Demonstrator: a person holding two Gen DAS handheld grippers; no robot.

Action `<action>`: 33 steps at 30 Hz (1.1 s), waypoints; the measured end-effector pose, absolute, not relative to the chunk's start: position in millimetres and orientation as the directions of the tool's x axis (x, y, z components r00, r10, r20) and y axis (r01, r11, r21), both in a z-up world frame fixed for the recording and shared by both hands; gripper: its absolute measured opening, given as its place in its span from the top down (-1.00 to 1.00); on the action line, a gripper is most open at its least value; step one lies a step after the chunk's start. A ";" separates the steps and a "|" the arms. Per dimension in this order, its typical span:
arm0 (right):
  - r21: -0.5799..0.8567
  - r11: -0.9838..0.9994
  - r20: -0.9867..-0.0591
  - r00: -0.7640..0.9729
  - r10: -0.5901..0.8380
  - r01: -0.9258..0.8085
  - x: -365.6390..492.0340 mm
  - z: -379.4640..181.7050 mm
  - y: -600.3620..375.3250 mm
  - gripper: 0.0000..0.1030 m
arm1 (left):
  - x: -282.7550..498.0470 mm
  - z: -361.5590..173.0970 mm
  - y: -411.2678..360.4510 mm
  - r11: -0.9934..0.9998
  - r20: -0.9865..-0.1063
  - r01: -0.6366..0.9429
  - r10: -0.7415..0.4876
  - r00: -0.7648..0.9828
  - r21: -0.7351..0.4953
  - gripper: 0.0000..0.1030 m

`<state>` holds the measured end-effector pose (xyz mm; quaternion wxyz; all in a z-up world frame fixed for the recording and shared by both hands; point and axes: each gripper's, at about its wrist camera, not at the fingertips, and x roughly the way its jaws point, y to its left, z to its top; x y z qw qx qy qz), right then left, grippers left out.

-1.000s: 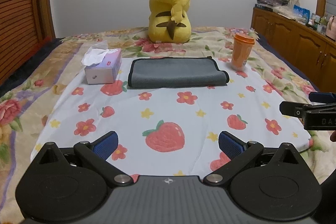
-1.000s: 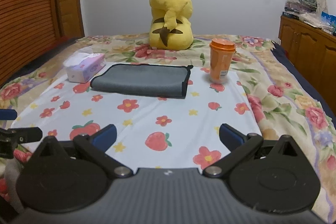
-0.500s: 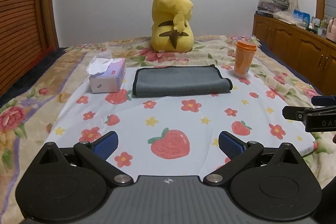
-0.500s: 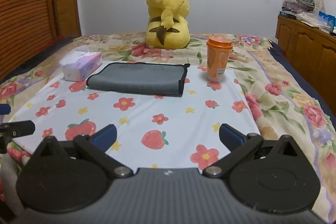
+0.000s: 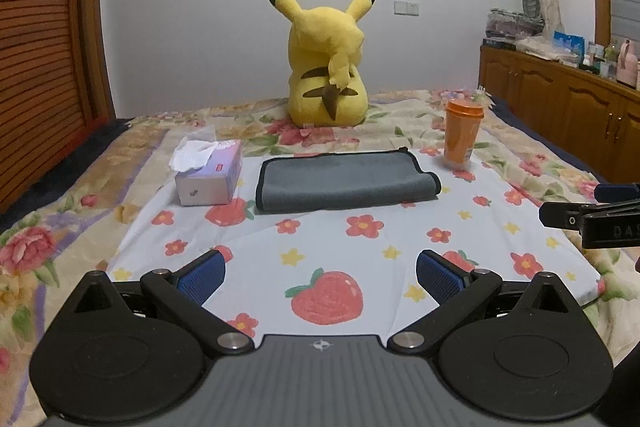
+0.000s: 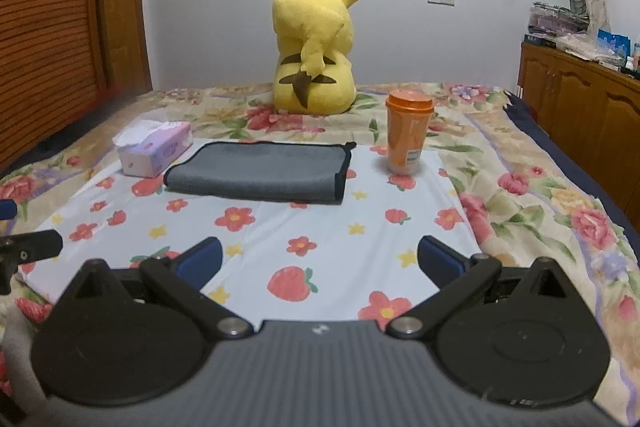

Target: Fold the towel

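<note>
Left gripper (image 5: 320,277): released, blue pads spread wide, nothing between them; hovering over the strawberry-print sheet (image 5: 400,255), well short of the towel.
Right gripper (image 6: 319,263): likewise released, empty, raised above the same sheet (image 6: 360,227).
Towel (image 5: 346,179): grey with black edging, folded flat on the far part of the sheet, between tissue box (image 5: 210,173) and orange cup (image 5: 462,135); touching neither.
Towel axis: long side running left to right across both views; short side pointing away toward the yellow plush toy (image 5: 326,67).
Towel ends: from the left wrist, rounded fold at the right end, black-edged corner at the left. From the right wrist (image 6: 260,175), black-trimmed end at the right, rounded grey end at the left.
Hard to make out: number of layers in the fold; underside hidden.
Cut off: right gripper showing only as a dark finger at the right edge of the left view (image 5: 592,219); left gripper only as a dark tip at the left edge of the right view (image 6: 28,251).
Left view only: front face of the tissue box, tissue sticking up.
Right view only: cup (image 6: 408,135) label, patterned side of the tissue box (image 6: 154,153).
</note>
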<state>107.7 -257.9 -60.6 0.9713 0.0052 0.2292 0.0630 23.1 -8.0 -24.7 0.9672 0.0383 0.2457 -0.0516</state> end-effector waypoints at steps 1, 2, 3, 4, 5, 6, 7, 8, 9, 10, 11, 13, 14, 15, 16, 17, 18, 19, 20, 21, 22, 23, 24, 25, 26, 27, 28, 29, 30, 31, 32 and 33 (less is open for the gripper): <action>0.040 0.992 -0.442 0.888 0.124 -0.119 107.3 -60.4 -258.4 -1.00 | 22.3 -24.3 -8.4 0.991 -0.475 0.120 -0.082 0.876 0.051 -1.00; 0.039 0.992 -0.440 0.889 0.124 -0.119 107.0 -60.4 -258.1 -1.00 | 21.7 -23.7 -8.6 0.991 -0.470 0.120 -0.082 0.879 0.052 -1.00; 0.039 0.992 -0.438 0.890 0.123 -0.118 106.4 -60.4 -258.1 -1.00 | 21.4 -23.1 -8.7 0.991 -0.467 0.120 -0.082 0.881 0.052 -1.00; 0.039 0.992 -0.436 0.892 0.123 -0.118 106.2 -60.1 -258.2 -1.00 | 20.9 -22.5 -8.6 0.992 -0.462 0.119 -0.082 0.883 0.052 -1.00; 0.038 0.992 -0.433 0.893 0.122 -0.117 105.8 -59.8 -258.1 -1.00 | 20.0 -22.1 -8.5 0.992 -0.459 0.118 -0.082 0.885 0.051 -1.00; 0.038 0.992 -0.430 0.894 0.122 -0.117 105.5 -59.6 -258.1 -1.00 | 19.6 -21.8 -8.3 0.992 -0.456 0.118 -0.082 0.886 0.050 -1.00; 0.036 0.992 -0.429 0.895 0.121 -0.117 105.3 -59.5 -258.1 -1.00 | 19.2 -21.5 -8.3 0.992 -0.452 0.116 -0.081 0.888 0.051 -1.00; 0.034 0.993 -0.427 0.896 0.120 -0.117 105.1 -59.4 -258.1 -1.00 | 18.8 -21.0 -8.2 0.992 -0.448 0.115 -0.080 0.890 0.052 -1.00; 0.033 0.993 -0.426 0.897 0.119 -0.117 104.7 -59.4 -258.3 -1.00 | 18.1 -20.7 -8.0 0.992 -0.443 0.113 -0.078 0.893 0.053 -1.00; 0.032 0.993 -0.424 0.898 0.119 -0.117 104.6 -59.3 -258.2 -1.00 | 17.8 -20.3 -7.9 0.992 -0.440 0.113 -0.078 0.895 0.053 -1.00; 0.031 0.993 -0.422 0.899 0.119 -0.117 104.4 -59.2 -258.1 -1.00 | 16.9 -19.6 -8.0 0.992 -0.434 0.112 -0.077 0.897 0.054 -1.00; 0.030 0.993 -0.417 0.901 0.117 -0.115 104.0 -59.0 -258.3 -1.00 | 15.4 -18.1 -7.9 0.993 -0.422 0.108 -0.075 0.903 0.056 -1.00; 0.030 0.993 -0.415 0.902 0.117 -0.115 103.7 -58.7 -258.2 -1.00 | 15.4 -17.7 -7.4 0.993 -0.418 0.107 -0.074 0.906 0.057 -1.00; 0.030 0.993 -0.411 0.904 0.116 -0.114 103.0 -58.4 -258.4 -1.00 | 14.9 -17.1 -7.2 0.993 -0.412 0.105 -0.072 0.908 0.058 -1.00; 0.029 0.993 -0.407 0.906 0.115 -0.112 102.5 -58.1 -258.7 -1.00 | 14.4 -16.4 -7.1 0.993 -0.406 0.103 -0.070 0.911 0.060 -1.00; 0.029 0.994 -0.402 0.909 0.112 -0.110 101.5 -57.6 -259.1 -1.00 | 13.8 -15.9 -7.2 0.993 -0.400 0.101 -0.068 0.914 0.062 -1.00; 0.029 0.994 -0.395 0.912 0.110 -0.107 100.5 -57.0 -259.6 -1.00 | 13.2 -15.3 -7.1 0.993 -0.395 0.100 -0.067 0.916 0.062 -1.00; 0.029 0.994 -0.390 0.914 0.109 -0.106 99.9 -56.5 -260.0 -1.00 | 12.8 -14.8 -7.1 0.993 -0.391 0.099 -0.067 0.918 0.062 -1.00; 0.031 0.994 -0.385 0.916 0.109 -0.105 99.6 -56.0 -260.6 -1.00 | 12.4 -14.5 -7.1 0.993 -0.387 0.099 -0.067 0.920 0.062 -1.00; 0.032 0.994 -0.382 0.918 0.108 -0.103 99.2 -55.8 -261.0 -1.00 | 12.2 -14.2 -6.9 0.993 -0.385 0.098 -0.068 0.920 0.061 -1.00; 0.034 0.994 -0.377 0.920 0.105 -0.099 98.7 -55.4 -261.7 -1.00 | 11.8 -14.0 -7.0 0.993 -0.383 0.097 -0.067 0.921 0.060 -1.00; 0.037 0.995 -0.372 0.922 0.102 -0.095 98.3 -54.9 -262.5 -1.00 | 11.6 -13.8 -6.8 0.994 -0.381 0.095 -0.065 0.922 0.061 -1.00; 0.039 0.995 -0.368 0.924 0.101 -0.093 98.2 -54.5 -263.0 -1.00 | 11.7 -13.9 -6.7 0.994 -0.380 0.093 -0.063 0.923 0.060 -1.00; 0.042 0.995 -0.362 0.927 0.099 -0.089 97.6 -54.0 -263.8 -1.00 | 11.9 -13.7 -6.1 0.994 -0.379 0.091 -0.062 0.923 0.058 -1.00; 0.044 0.995 -0.357 0.929 0.097 -0.087 97.1 -53.5 -264.3 -1.00 | 11.9 -13.6 -5.6 0.994 -0.378 0.089 -0.062 0.924 0.056 -1.00; 0.046 0.995 -0.347 0.933 0.095 -0.084 95.9 -52.9 -265.1 -1.00 | 12.4 -13.2 -5.6 0.995 -0.377 0.088 -0.061 0.924 0.055 -1.00; 0.047 0.995 -0.337 0.937 0.095 -0.084 94.6 -52.1 -265.5 -1.00 | 12.0 -13.1 -5.8 0.995 -0.375 0.086 -0.060 0.925 0.055 -1.00; 0.047 0.995 -0.332 0.938 0.098 -0.087 93.9 -51.8 -265.6 -1.00 | 11.7 -12.9 -5.7 0.995 -0.371 0.085 -0.058 0.927 0.054 -1.00; 0.043 0.995 -0.329 0.939 0.098 -0.089 93.5 -51.6 -265.1 -1.00 | 11.5 -12.5 -5.4 0.995 -0.367 0.083 -0.058 0.929 0.054 -1.00; 0.038 0.995 -0.327 0.940 0.097 -0.089 93.4 -51.6 -264.5 -1.00 | 11.2 -12.2 -5.3 0.995 -0.363 0.082 -0.057 0.930 0.055 -1.00; 0.035 0.995 -0.328 0.940 0.097 -0.091 93.2 -51.9 -263.7 -1.00 | 10.8 -12.0 -5.4 0.995 -0.361 0.082 -0.056 0.931 0.055 -1.00; 0.031 0.995 -0.329 0.939 0.097 -0.092 93.7 -52.2 -263.0 -1.00 | 10.7 -11.8 -5.4 0.995 -0.359 0.081 -0.056 0.932 0.056 -1.00</action>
